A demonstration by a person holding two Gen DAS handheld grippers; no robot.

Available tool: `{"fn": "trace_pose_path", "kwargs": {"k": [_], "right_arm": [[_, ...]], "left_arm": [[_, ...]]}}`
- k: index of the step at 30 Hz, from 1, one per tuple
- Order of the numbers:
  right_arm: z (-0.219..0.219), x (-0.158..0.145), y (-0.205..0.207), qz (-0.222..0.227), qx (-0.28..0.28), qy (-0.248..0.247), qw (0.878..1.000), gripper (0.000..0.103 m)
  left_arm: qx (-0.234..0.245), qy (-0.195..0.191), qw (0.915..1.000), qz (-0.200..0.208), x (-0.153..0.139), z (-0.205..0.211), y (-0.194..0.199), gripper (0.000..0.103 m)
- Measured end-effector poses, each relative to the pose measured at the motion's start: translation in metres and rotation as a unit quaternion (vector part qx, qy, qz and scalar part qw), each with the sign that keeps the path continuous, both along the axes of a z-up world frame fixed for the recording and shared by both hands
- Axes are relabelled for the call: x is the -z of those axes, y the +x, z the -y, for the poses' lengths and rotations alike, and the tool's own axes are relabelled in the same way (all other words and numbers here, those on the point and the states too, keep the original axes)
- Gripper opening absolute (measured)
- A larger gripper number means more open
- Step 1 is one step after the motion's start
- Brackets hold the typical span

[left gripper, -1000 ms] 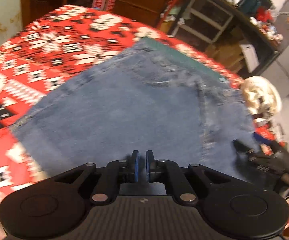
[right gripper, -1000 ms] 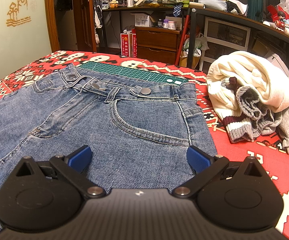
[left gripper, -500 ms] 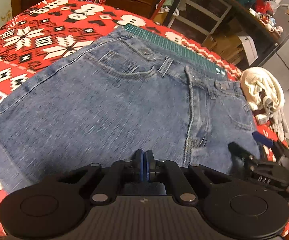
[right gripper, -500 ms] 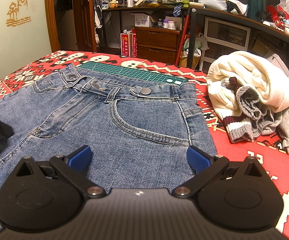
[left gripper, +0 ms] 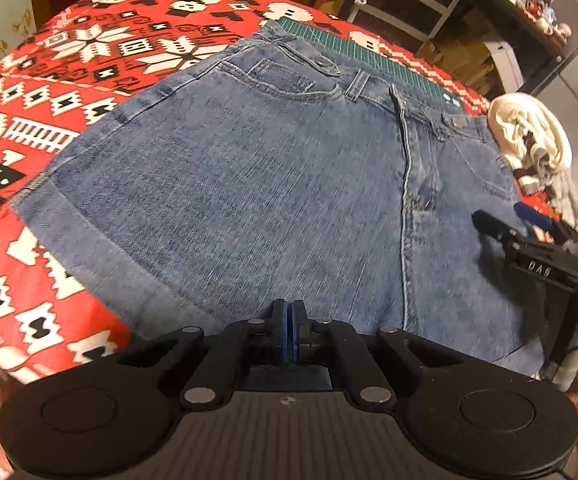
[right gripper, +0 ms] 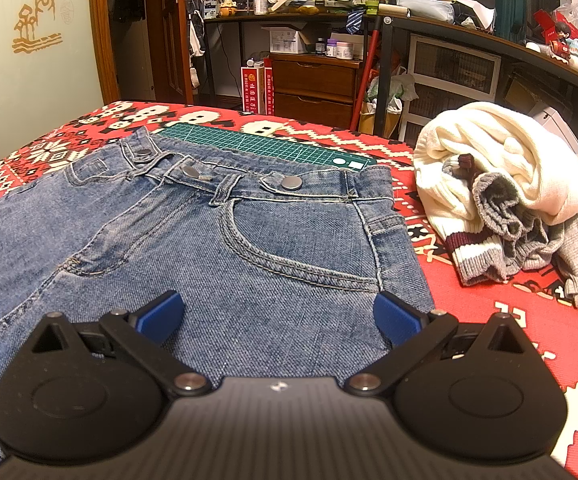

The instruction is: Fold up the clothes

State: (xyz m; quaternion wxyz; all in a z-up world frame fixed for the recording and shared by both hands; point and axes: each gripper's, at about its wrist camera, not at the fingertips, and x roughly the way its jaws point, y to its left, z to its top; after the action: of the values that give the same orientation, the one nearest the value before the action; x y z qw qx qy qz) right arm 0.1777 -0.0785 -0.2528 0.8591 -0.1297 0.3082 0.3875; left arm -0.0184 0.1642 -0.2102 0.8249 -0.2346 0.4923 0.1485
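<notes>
Left gripper, pads together on denim, has pulled jeans flatter w/ waistband far; right gripper waits apart.

Probably a bedroom at home: red patterned bed cover, wooden drawers, messy shelves full of bottles and toys, wooden door.

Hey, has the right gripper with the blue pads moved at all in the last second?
No. The right gripper sits at the same spot over the blue denim jeans, whose pocket seam and waistband studs line up unchanged.
</notes>
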Motion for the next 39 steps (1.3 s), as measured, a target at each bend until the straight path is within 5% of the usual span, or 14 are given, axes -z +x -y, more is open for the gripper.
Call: {"fn": "trace_pose_path", "kwargs": {"k": [12, 17, 32, 39], "right_arm": [[0.0, 0.0, 0.0, 0.0, 0.0, 0.0, 1.0, 0.103], [0.0, 0.0, 0.0, 0.0, 0.0, 0.0, 1.0, 0.103], [0.0, 0.0, 0.0, 0.0, 0.0, 0.0, 1.0, 0.103], [0.0, 0.0, 0.0, 0.0, 0.0, 0.0, 1.0, 0.103]], "left_arm": [[0.101, 0.118, 0.9861, 0.059, -0.008, 0.021, 0.053, 0.006], [0.114, 0.123, 0.9846, 0.049, 0.006, 0.017, 0.06, 0.007], [0.172, 0.12, 0.9776, 0.012, 0.001, 0.03, -0.012, 0.009], [0.158, 0.121, 0.9782, 0.06, -0.013, 0.03, 0.009, 0.009]]}}
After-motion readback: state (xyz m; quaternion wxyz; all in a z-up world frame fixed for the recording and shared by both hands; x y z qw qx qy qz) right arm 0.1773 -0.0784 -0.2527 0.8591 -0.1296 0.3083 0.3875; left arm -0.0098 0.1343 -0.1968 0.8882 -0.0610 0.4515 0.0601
